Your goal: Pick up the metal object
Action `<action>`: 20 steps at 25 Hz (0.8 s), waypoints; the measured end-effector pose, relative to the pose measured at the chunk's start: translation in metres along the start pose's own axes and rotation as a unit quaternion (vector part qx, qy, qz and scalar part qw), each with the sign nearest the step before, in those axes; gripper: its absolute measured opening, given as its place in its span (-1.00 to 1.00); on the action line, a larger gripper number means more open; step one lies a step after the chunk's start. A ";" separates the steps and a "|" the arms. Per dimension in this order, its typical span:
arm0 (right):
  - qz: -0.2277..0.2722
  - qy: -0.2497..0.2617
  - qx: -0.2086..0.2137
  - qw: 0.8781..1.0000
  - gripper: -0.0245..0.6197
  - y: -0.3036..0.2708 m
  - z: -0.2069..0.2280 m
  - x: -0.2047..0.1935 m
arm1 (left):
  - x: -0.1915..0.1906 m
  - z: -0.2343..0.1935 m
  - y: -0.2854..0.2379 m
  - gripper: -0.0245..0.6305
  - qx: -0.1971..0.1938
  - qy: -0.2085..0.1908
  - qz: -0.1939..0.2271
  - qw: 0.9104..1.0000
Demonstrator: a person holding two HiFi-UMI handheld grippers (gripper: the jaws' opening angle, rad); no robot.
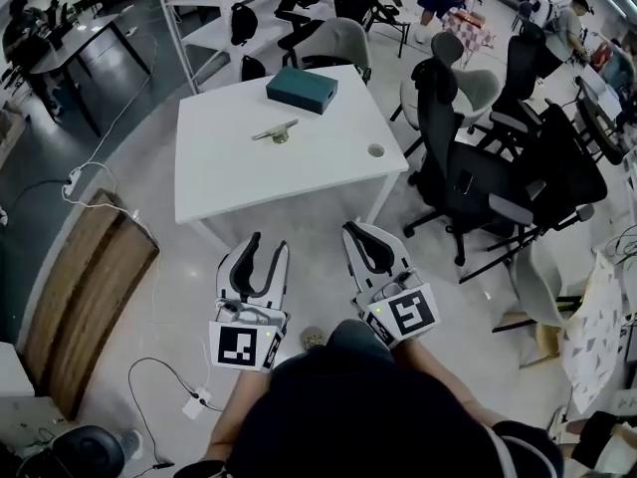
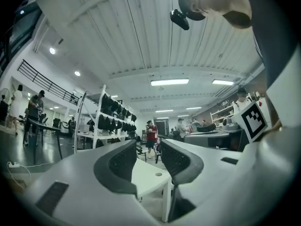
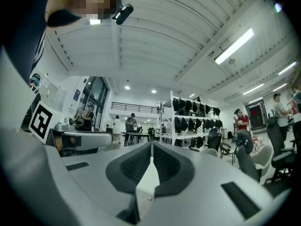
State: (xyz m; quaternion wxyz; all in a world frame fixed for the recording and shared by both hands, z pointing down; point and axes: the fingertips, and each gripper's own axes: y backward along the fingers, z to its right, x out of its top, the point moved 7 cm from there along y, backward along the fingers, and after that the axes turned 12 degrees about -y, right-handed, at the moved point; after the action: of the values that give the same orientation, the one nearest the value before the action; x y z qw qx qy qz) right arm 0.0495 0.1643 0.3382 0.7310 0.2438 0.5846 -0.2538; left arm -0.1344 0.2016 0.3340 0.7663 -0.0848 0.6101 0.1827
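The metal object (image 1: 276, 130), a small brass-and-steel piece, lies near the middle of the white table (image 1: 229, 177) in the head view. Behind it on the table sits a teal box (image 1: 302, 89). Both grippers hang in front of the table's near edge, well short of the metal object. My left gripper (image 1: 269, 247) (image 2: 148, 150) is open, with nothing between its dark pads. My right gripper (image 1: 354, 232) (image 3: 152, 148) is shut, its pads meeting at the tips and empty. Neither gripper view shows the metal object; only the table's corner (image 2: 146, 172) appears past the left jaws.
Black office chairs (image 1: 468, 167) crowd the table's right side. Wooden boards (image 1: 80, 287) lie on the floor at the left, with a cable and a white plug block (image 1: 194, 403) near my feet. The tabletop has a round cable hole (image 1: 375, 150). Shelving and people stand farther back.
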 end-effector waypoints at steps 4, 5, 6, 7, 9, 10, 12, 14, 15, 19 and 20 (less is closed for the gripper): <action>-0.013 -0.012 -0.007 1.000 -0.83 -0.024 0.012 -0.010 | -0.015 -0.014 -0.014 -0.47 -0.004 0.009 -0.018 1.000; -0.014 -0.014 -0.007 1.000 -0.83 -0.032 0.015 -0.012 | -0.019 -0.019 -0.018 -0.47 -0.002 0.011 -0.021 1.000; -0.015 -0.016 -0.006 1.000 -0.83 -0.040 0.018 -0.014 | -0.023 -0.024 -0.022 -0.47 -0.001 0.012 -0.024 1.000; -0.015 -0.018 -0.004 1.000 -0.83 -0.048 0.022 -0.015 | -0.026 -0.029 -0.027 -0.47 0.000 0.013 -0.026 1.000; -0.015 -0.018 0.001 1.000 -0.83 -0.064 0.030 -0.017 | -0.032 -0.038 -0.040 -0.47 0.004 0.011 -0.028 1.000; -0.016 -0.018 0.004 1.000 -0.83 -0.074 0.036 -0.017 | -0.034 -0.042 -0.047 -0.47 0.006 0.008 -0.029 1.000; -0.014 -0.019 0.010 1.000 -0.83 -0.095 0.049 -0.018 | -0.039 -0.051 -0.066 -0.47 0.011 -0.001 -0.029 1.000; -0.009 -0.018 0.017 1.000 -0.83 -0.121 0.065 -0.019 | -0.047 -0.063 -0.091 -0.47 0.014 -0.011 -0.031 0.999; -0.007 -0.017 0.020 1.000 -0.83 -0.136 0.075 -0.018 | -0.051 -0.069 -0.105 -0.47 0.015 -0.017 -0.033 0.999; -0.012 -0.011 0.039 0.999 -0.83 -0.192 0.117 -0.014 | -0.065 -0.092 -0.165 -0.47 0.026 -0.039 -0.044 0.998; -0.014 -0.010 0.045 0.999 -0.83 -0.206 0.128 -0.014 | -0.069 -0.097 -0.179 -0.47 0.030 -0.041 -0.048 0.998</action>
State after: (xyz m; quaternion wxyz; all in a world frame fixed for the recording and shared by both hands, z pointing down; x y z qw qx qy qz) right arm 0.0052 -0.0732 0.3645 0.7213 0.2657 0.5687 -0.2926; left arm -0.1662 -0.0094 0.3603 0.8006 -0.0838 0.5787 0.1309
